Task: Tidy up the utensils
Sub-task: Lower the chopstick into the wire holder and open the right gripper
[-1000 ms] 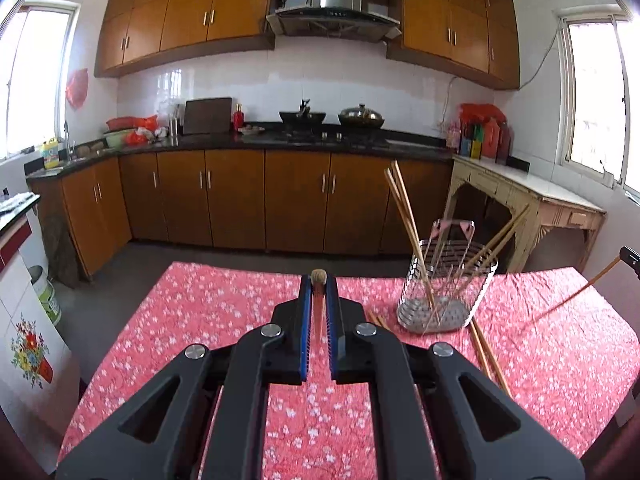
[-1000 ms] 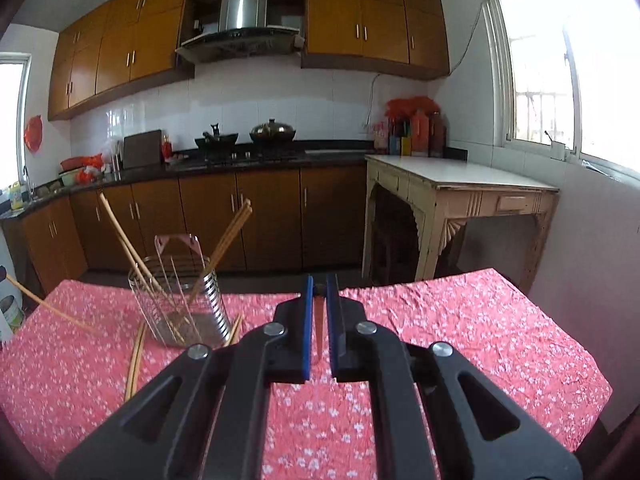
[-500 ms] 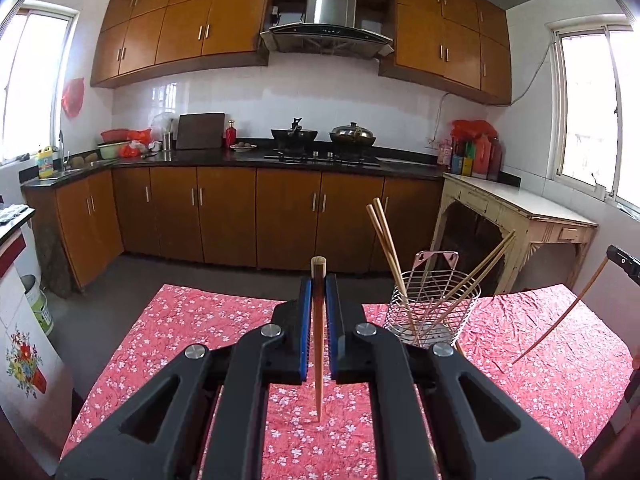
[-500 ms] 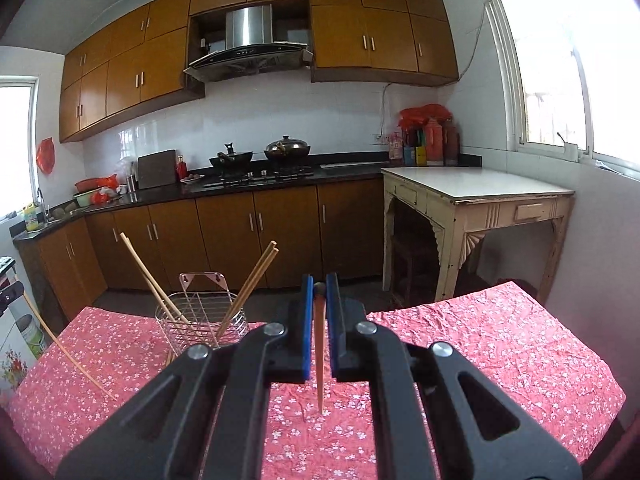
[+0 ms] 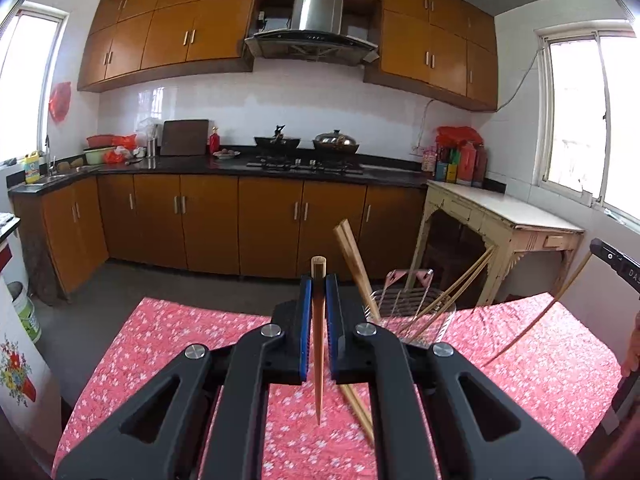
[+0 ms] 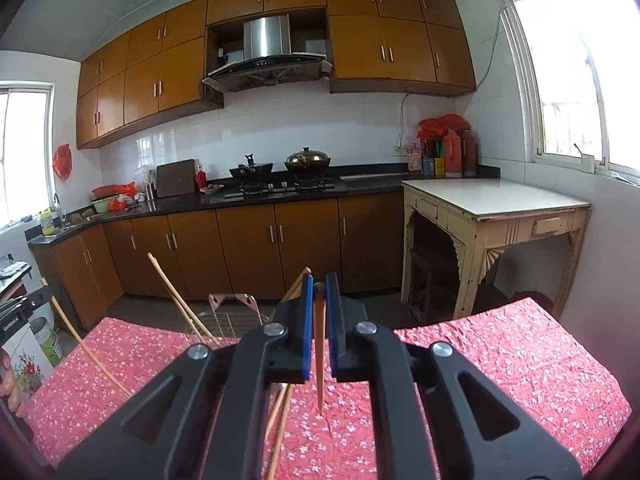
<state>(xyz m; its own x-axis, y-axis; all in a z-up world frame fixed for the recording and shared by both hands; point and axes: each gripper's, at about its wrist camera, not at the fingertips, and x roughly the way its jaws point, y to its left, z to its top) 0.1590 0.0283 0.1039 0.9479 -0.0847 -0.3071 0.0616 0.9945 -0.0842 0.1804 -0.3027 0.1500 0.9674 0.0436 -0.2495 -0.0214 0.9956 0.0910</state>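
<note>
Red flowered cloth covers the table (image 5: pixel 168 344), and everything we say of place we give from the wire basket (image 5: pixel 412 312) that stands on it. In the left view the basket sits just right of the left gripper (image 5: pixel 319 296); in the right view the same basket (image 6: pixel 232 320) sits just left of the right gripper (image 6: pixel 319 300), so it lies between our two hands. Several chopsticks already lean in the basket, fanned out over its rim. A loose pair (image 5: pixel 358 404) lies flat on the cloth on our side of the basket.

Each gripper is pinched tight on one chopstick. The left one's chopstick (image 5: pixel 318 344) hangs nearly upright, thick end above the pads, thin tip clear of the cloth. The right one's chopstick (image 6: pixel 320 348) hangs the same way.

We judge the step in hand to be carrying these two over and dropping them in. To do it well, we keep each stick upright, bring its tip over the basket's open mouth, and pick a gap between the leaning sticks. We lower one hand at a time, so the sticks do not cross, and open the pads only once the tip is well inside.
</note>
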